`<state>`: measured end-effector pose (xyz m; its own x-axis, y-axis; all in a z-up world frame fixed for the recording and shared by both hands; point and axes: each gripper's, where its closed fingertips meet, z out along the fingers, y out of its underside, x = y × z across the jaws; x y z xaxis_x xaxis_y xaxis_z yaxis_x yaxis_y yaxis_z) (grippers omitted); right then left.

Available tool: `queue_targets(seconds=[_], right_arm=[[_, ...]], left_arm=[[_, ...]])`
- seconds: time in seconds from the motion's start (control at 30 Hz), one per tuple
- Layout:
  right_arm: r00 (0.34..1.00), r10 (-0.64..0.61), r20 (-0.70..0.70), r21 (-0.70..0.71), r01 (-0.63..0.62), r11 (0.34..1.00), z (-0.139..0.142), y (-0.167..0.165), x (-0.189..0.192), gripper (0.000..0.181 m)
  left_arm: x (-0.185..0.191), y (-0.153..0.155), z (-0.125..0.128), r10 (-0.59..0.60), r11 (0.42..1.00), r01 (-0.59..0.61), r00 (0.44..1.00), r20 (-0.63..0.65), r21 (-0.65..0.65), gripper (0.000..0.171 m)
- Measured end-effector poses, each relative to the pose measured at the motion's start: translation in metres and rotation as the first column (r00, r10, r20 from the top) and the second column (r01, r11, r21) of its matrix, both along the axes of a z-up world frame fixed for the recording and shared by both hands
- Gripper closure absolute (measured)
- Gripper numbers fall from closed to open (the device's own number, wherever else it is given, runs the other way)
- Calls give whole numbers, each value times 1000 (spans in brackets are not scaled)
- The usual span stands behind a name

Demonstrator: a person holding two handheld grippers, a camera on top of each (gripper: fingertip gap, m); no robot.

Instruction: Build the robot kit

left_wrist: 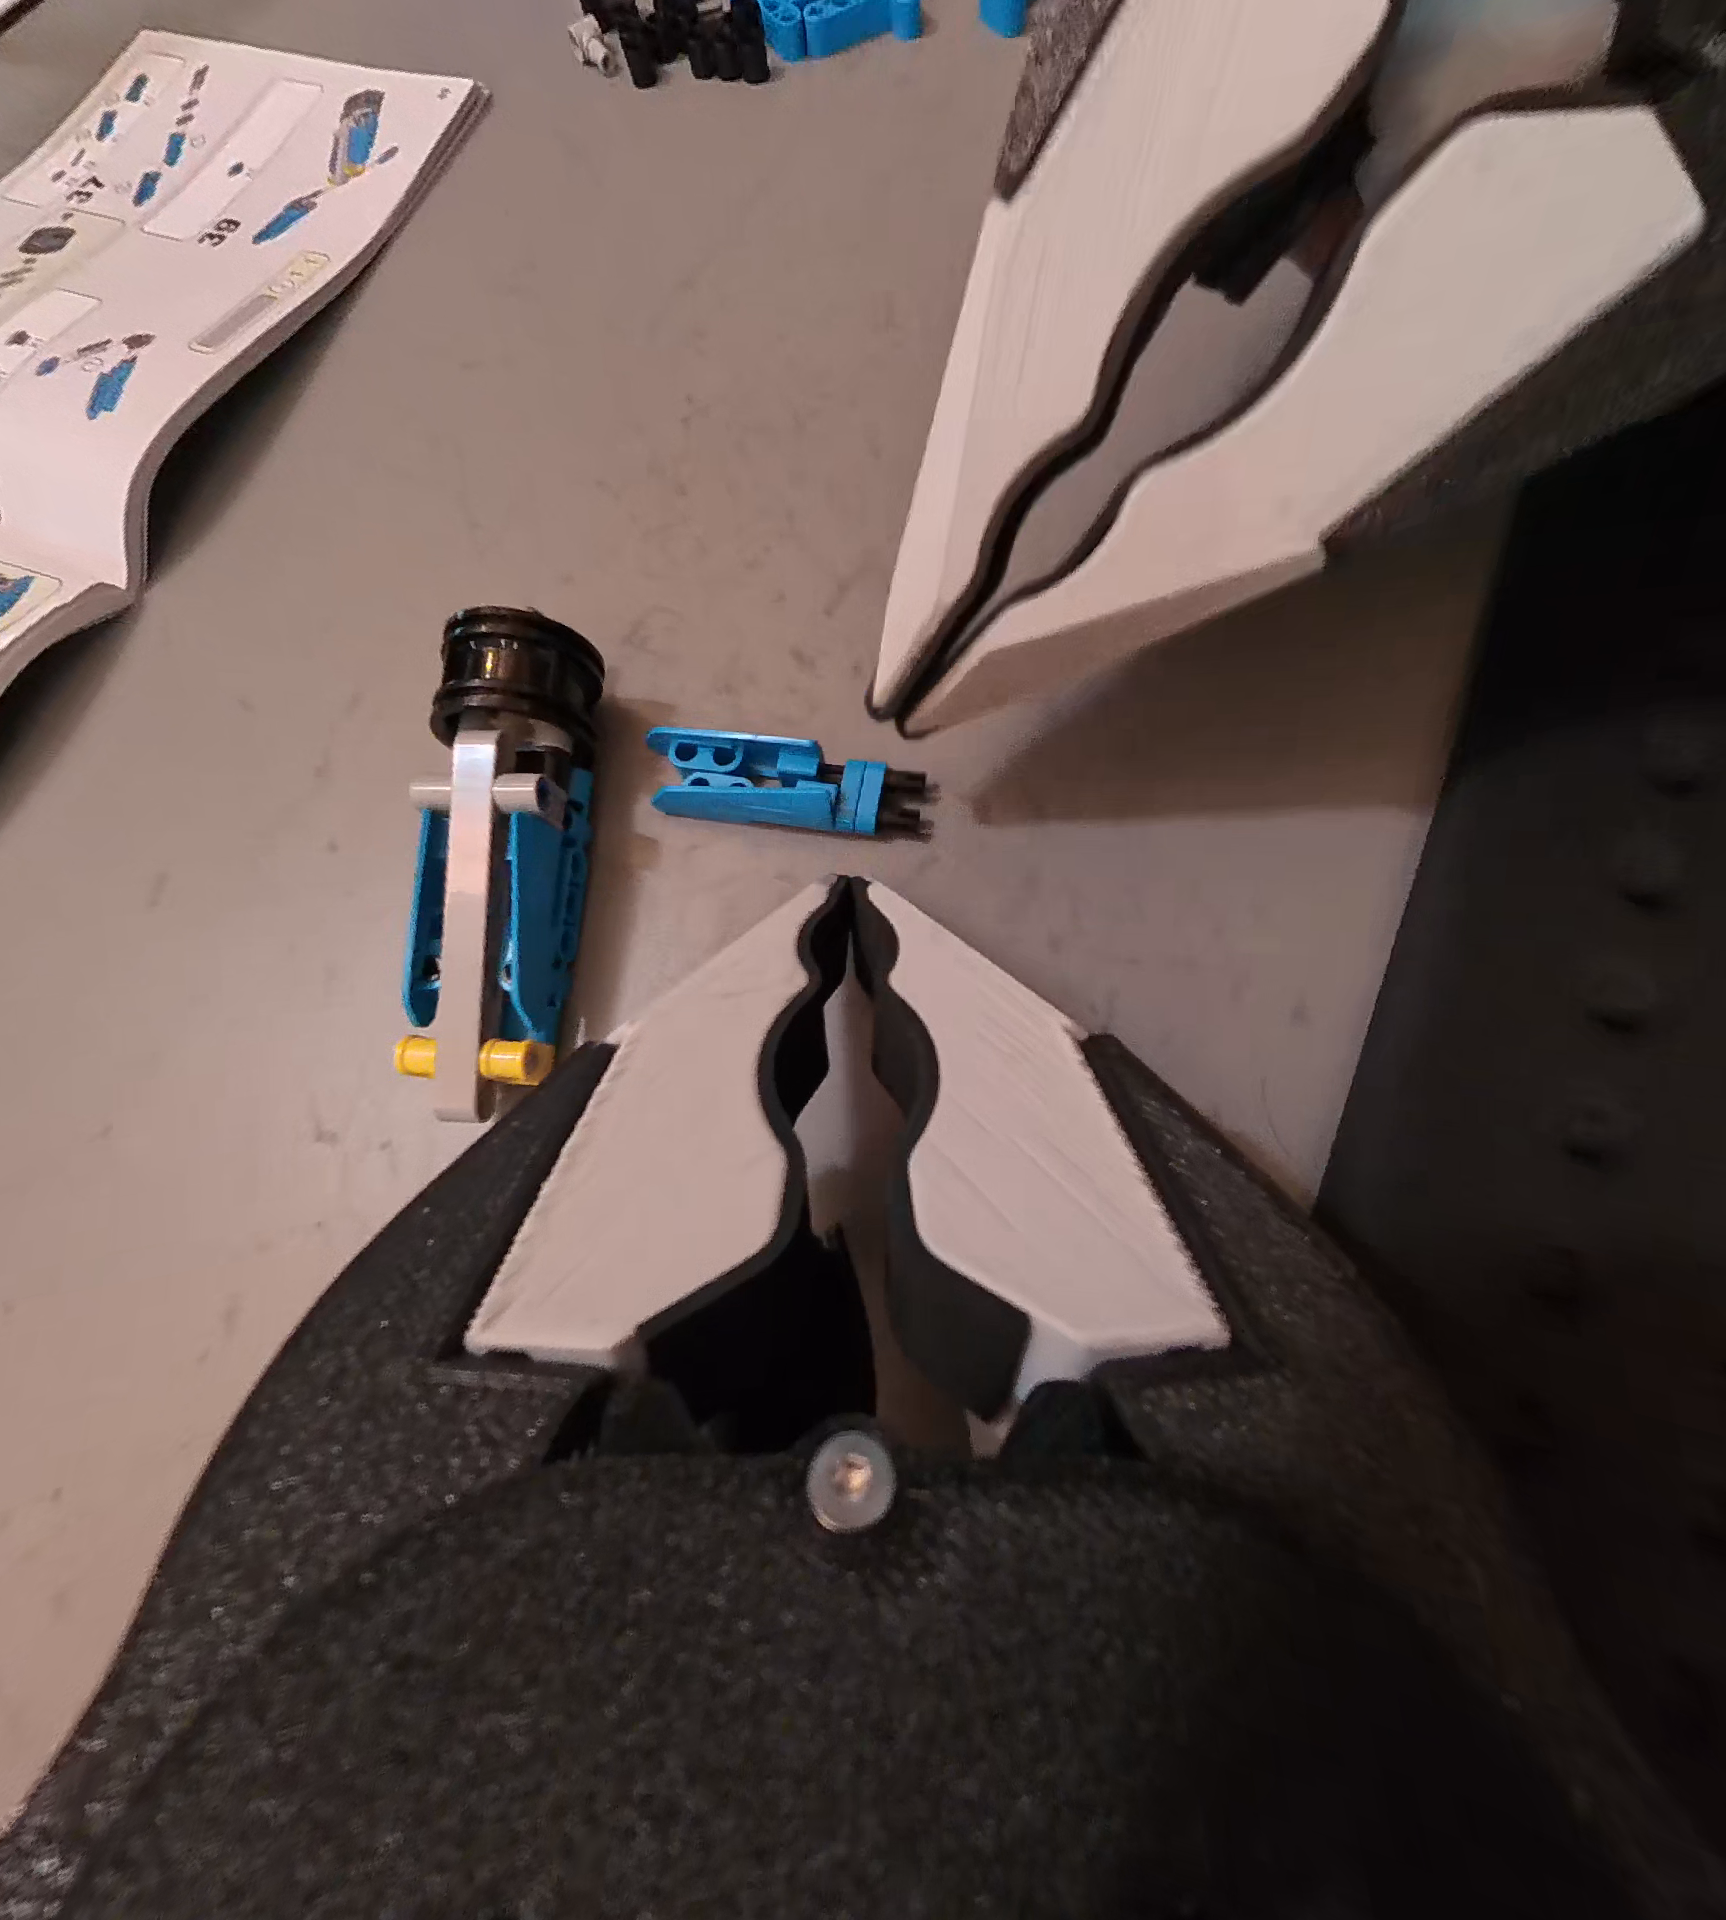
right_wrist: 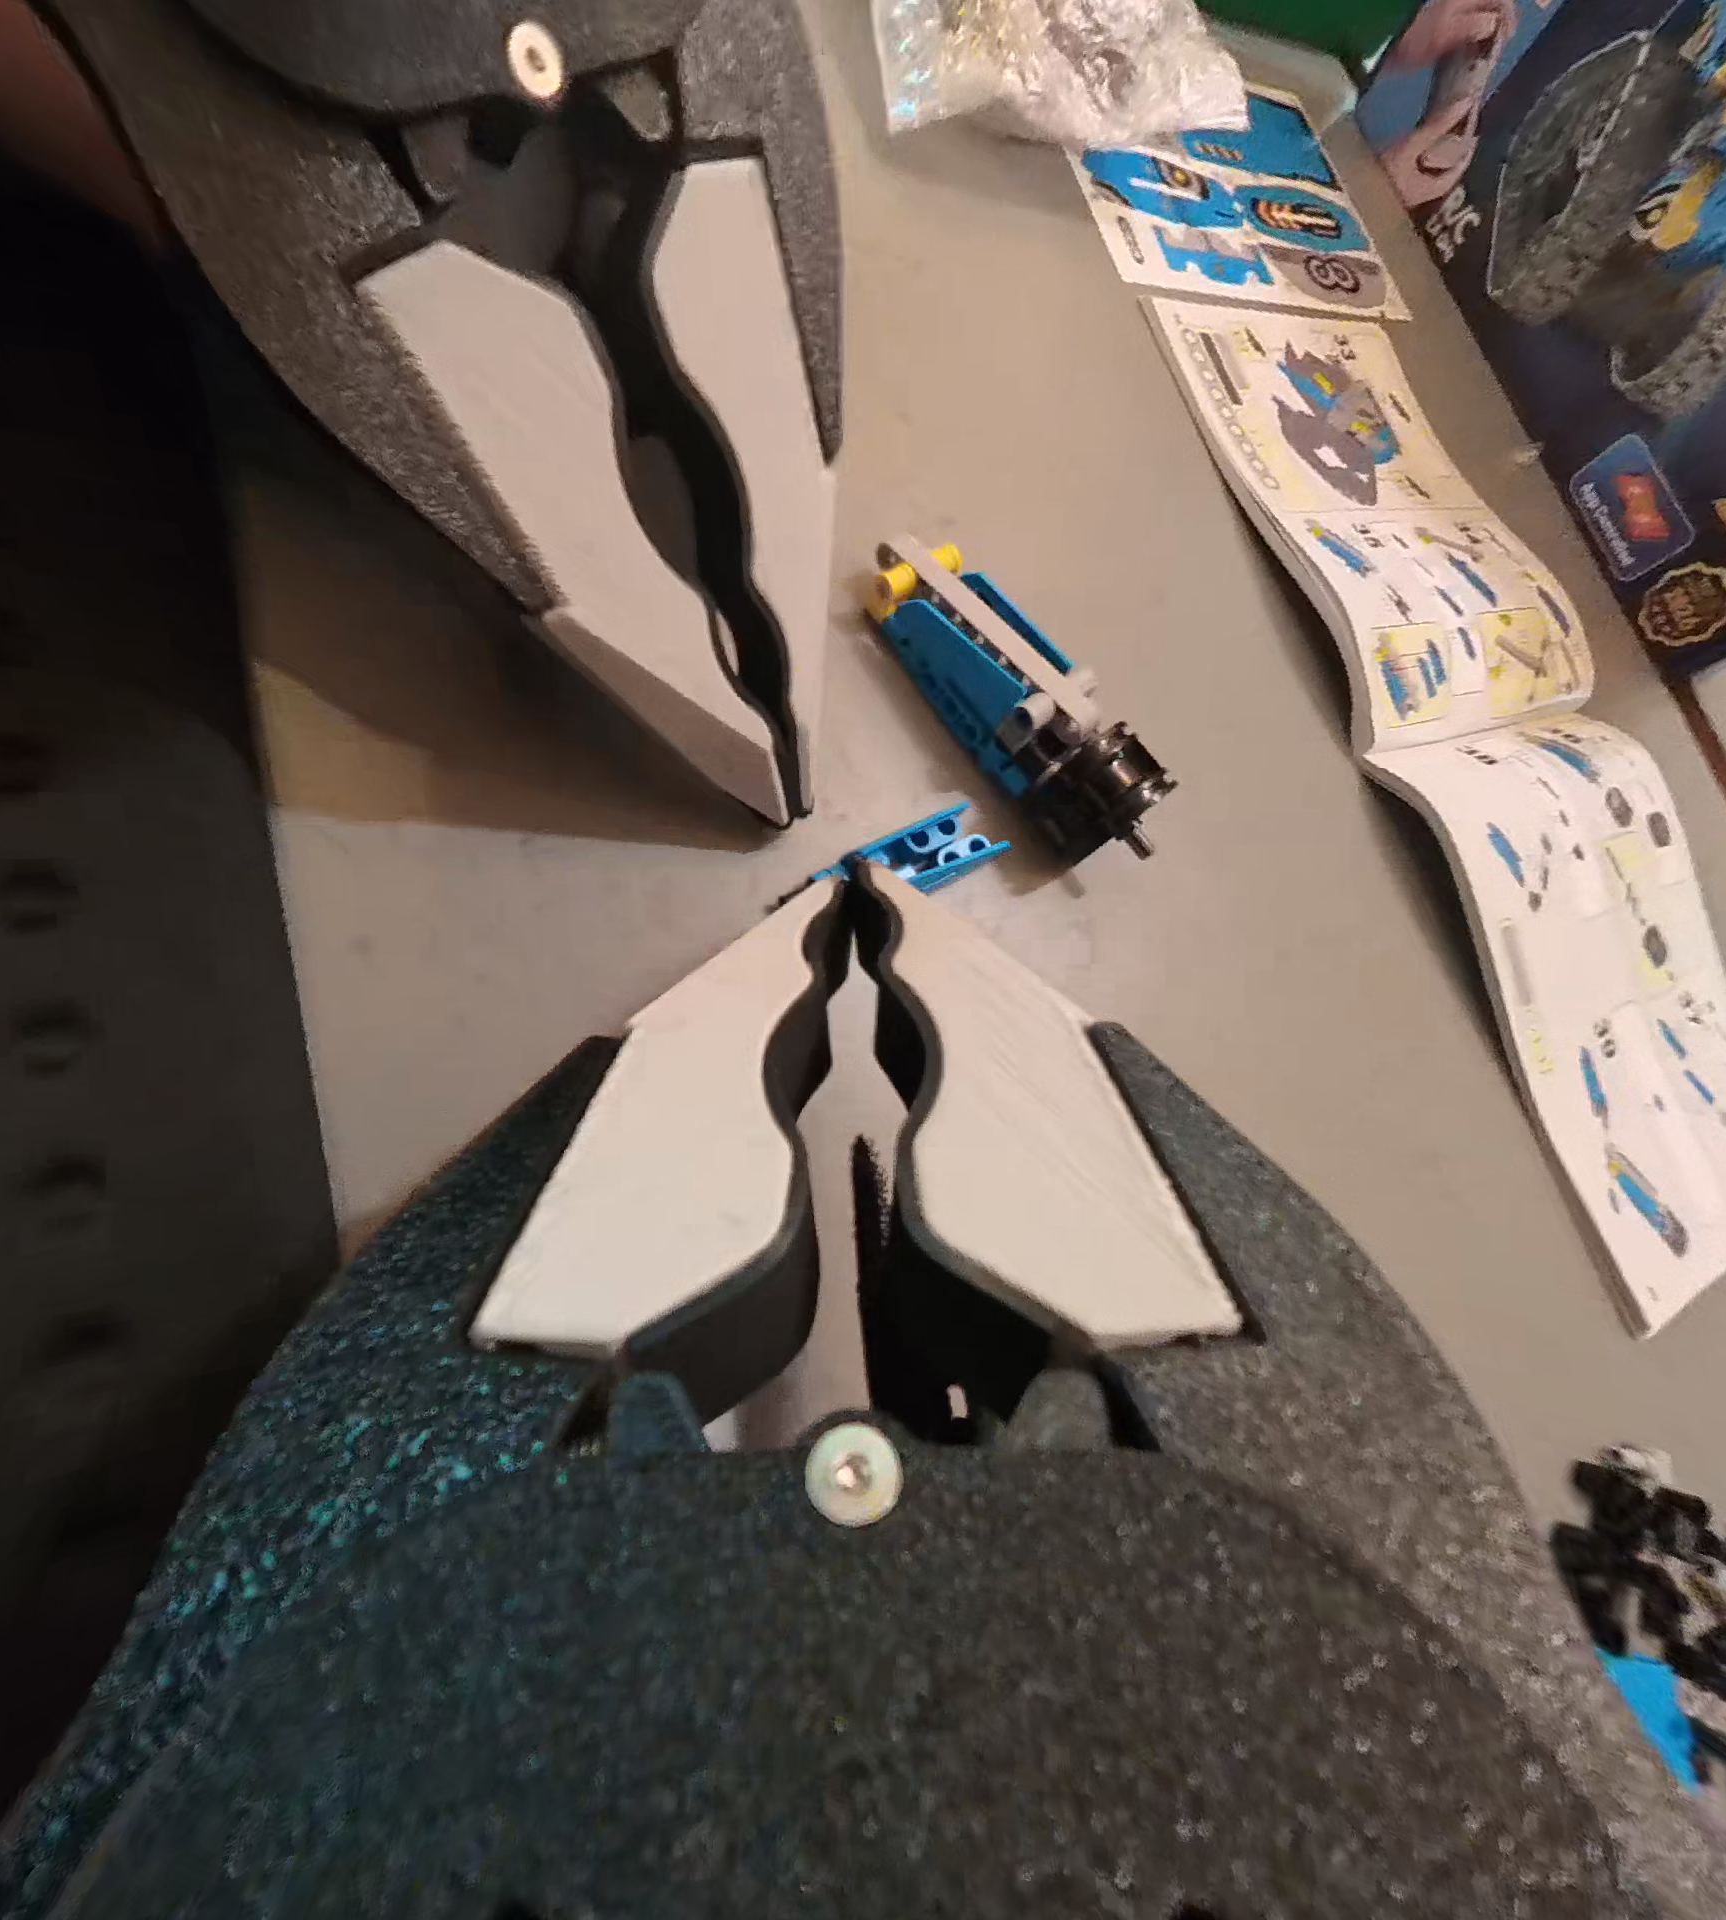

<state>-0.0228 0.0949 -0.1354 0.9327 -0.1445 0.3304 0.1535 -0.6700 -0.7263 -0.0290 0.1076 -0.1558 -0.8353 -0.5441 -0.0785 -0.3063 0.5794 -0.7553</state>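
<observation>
Both tongs are hovering over the grey desk (left_wrist: 734, 416), tips pressed together, pinching nothing. Left tongs (left_wrist: 846, 883) are sitting just short of the small blue assembly (left_wrist: 765, 795); right tongs (right_wrist: 854, 873) are just beside its other end. I am counting two built pieces: that one and the longer blue-and-white assembly (left_wrist: 490, 894) with a black wheel hub. One open instruction booklet (right_wrist: 1524, 790), one sticker sheet (right_wrist: 1233, 218), one printed box (right_wrist: 1617, 260), contents hidden.

2 close wrist views down along each claw, facing opposite ways, sharing the small blue assembly (left_wrist: 786, 781) between.
</observation>
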Motion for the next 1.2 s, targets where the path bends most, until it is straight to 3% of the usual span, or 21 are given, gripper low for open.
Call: queue_targets(seconds=[0.13, 0.23, 0.37, 0.43, 0.57, 0.67, 0.87, 1.2], right_arm=[[987, -30, -158, 76, 42, 996, 3, -13, 12, 180], [949, 59, -310, 43, -47, 998, -7, -13, 6, 134], [903, 221, -367, -25, -247, 969, -17, -12, 16, 119], [868, 300, -395, -27, -337, 941, -22, -8, 14, 117], [880, 381, -282, -13, -401, 916, -21, 2, 14, 118], [884, 384, -268, -18, -403, 915, -24, 5, 15, 110], [836, 407, -368, -7, -441, 898, -28, 6, 12, 116], [819, 475, -323, -18, -507, 862, -27, 6, 10, 135]], left_arm=[[-2, -1, 3, -10, 1000, 11, 1000, 3, -19, 171], [0, 0, 9, 0, 997, -2, 1000, -23, -78, 171], [1, 0, 12, 9, 992, -16, 999, -53, -122, 135], [1, -1, 7, -4, 996, -2, 998, -64, -88, 116], [12, 0, -2, -33, 999, 33, 999, -26, 3, 107], [16, -4, -2, -68, 998, 68, 997, -35, -10, 102], [14, -13, -5, -150, 989, 149, 985, -80, -15, 110], [16, -13, -5, -150, 989, 149, 984, -96, -24, 118]])
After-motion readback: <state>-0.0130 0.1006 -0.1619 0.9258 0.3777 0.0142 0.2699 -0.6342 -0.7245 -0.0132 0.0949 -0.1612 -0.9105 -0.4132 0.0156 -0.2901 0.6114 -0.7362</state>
